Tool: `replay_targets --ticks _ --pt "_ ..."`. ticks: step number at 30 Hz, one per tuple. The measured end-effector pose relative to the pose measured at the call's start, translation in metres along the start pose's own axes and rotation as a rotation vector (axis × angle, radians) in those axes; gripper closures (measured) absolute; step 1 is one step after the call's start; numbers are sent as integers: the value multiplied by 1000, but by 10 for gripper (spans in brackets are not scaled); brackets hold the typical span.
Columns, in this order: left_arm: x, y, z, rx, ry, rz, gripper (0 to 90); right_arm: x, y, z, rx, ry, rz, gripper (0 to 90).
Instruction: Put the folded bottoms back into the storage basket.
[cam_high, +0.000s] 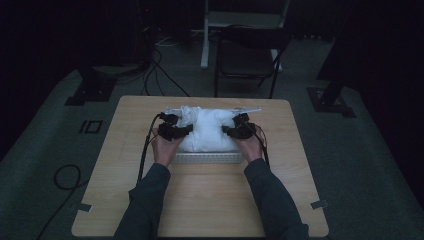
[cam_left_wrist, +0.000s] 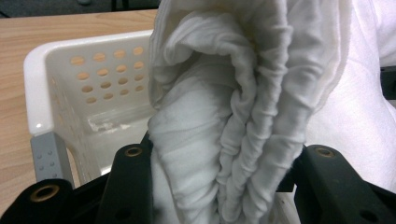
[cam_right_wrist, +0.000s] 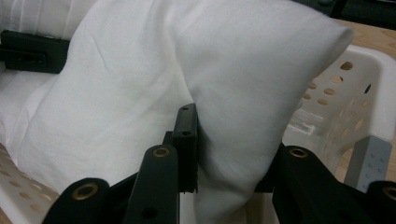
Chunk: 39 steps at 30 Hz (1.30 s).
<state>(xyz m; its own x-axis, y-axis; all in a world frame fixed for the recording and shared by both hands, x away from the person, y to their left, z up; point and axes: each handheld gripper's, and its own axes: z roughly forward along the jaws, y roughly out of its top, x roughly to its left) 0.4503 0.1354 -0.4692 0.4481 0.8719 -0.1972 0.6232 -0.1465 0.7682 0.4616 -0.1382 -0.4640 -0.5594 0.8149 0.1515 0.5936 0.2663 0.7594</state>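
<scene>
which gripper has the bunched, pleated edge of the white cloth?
The left gripper: its jaws clamp a gathered, pleated edge of the white cloth over the white perforated plastic basket. The right gripper pinches a smooth fold.

A white cloth (cam_high: 210, 129) lies bunched and piled in a white plastic basket (cam_high: 207, 158) with round holes in its walls. The basket stands near the far edge of the surface. The cloth's left end is gathered in tight folds (cam_left_wrist: 243, 140), its right end smooth (cam_right_wrist: 187, 70).
</scene>
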Motion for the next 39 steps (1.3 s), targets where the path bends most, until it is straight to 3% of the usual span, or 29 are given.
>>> replay_targets --ticks 20,39 --pt "-6 -7 3 29 18 7 546 0 -9 1 21 -4 -8 704" --pt "-21 -10 9 101 120 51 547 5 -17 7 50 -32 -30 702"
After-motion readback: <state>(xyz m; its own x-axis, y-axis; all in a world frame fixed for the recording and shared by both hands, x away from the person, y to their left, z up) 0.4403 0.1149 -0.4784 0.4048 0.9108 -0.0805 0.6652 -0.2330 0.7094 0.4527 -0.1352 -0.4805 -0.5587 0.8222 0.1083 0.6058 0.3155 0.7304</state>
